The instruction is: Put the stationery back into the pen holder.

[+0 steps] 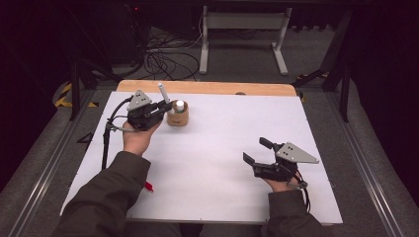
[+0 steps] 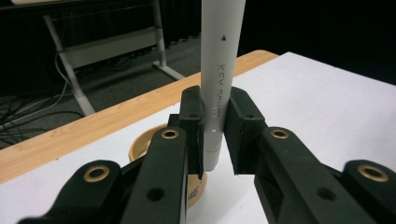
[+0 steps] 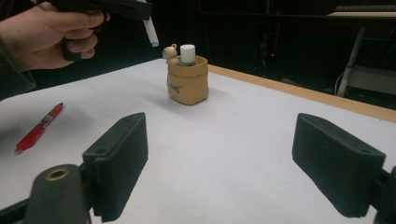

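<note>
Holding: left claw [image 1: 167, 106] is clamped on a grey marker [image 2: 219, 70], kept upright so it can drop in end first.
Marker position: raised just beside and above the tan pen pot [image 1: 178, 116], not yet inside.
Pen pot: stands near the desk's [image 1: 222, 148] far edge, a white-capped pen [image 3: 187, 53] already in it.
Right claw [image 1: 258, 151]: jaws wide apart, gripping nothing, resting aside at the near right.
Red pen [image 3: 39, 127]: lies flat near the left sleeve, probably awaiting its turn.

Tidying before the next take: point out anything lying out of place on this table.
One red pen lies loose on the white tabletop beside the person's left sleeve, away from the tan sack-shaped pen holder. Nothing looks spilled or damaged.
</note>
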The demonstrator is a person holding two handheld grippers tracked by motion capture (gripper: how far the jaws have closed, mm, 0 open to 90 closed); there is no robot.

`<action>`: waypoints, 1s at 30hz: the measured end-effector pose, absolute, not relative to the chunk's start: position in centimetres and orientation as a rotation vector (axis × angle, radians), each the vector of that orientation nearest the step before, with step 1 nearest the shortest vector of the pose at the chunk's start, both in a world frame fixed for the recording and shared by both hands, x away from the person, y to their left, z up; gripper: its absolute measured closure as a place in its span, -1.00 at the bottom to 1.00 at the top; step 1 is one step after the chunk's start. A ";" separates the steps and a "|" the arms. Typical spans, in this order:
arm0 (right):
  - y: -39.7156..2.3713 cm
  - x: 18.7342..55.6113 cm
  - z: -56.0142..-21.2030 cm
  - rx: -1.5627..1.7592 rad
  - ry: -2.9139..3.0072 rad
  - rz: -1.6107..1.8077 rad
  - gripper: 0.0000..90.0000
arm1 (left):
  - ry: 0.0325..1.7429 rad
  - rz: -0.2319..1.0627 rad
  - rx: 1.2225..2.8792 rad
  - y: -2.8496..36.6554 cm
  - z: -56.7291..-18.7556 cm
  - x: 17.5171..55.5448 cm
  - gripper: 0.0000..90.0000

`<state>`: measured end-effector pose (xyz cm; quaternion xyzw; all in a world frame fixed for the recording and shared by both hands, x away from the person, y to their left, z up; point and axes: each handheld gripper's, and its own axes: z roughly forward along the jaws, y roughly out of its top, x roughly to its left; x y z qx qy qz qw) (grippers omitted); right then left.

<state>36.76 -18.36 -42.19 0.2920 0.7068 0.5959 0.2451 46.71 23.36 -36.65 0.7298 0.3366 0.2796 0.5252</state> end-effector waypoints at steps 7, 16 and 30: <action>-18.4 36.8 -42.2 0.798 1.926 1.632 -0.58 | 0.848 0.684 1.717 22.9 -37.5 47.8 0.74; -18.4 36.8 -42.2 0.796 1.924 1.634 -0.57 | 0.874 0.705 1.720 22.1 -38.6 48.8 0.74; -18.5 36.8 -42.2 0.792 1.930 1.640 -0.57 | 0.873 0.770 1.741 21.5 -39.5 49.5 0.74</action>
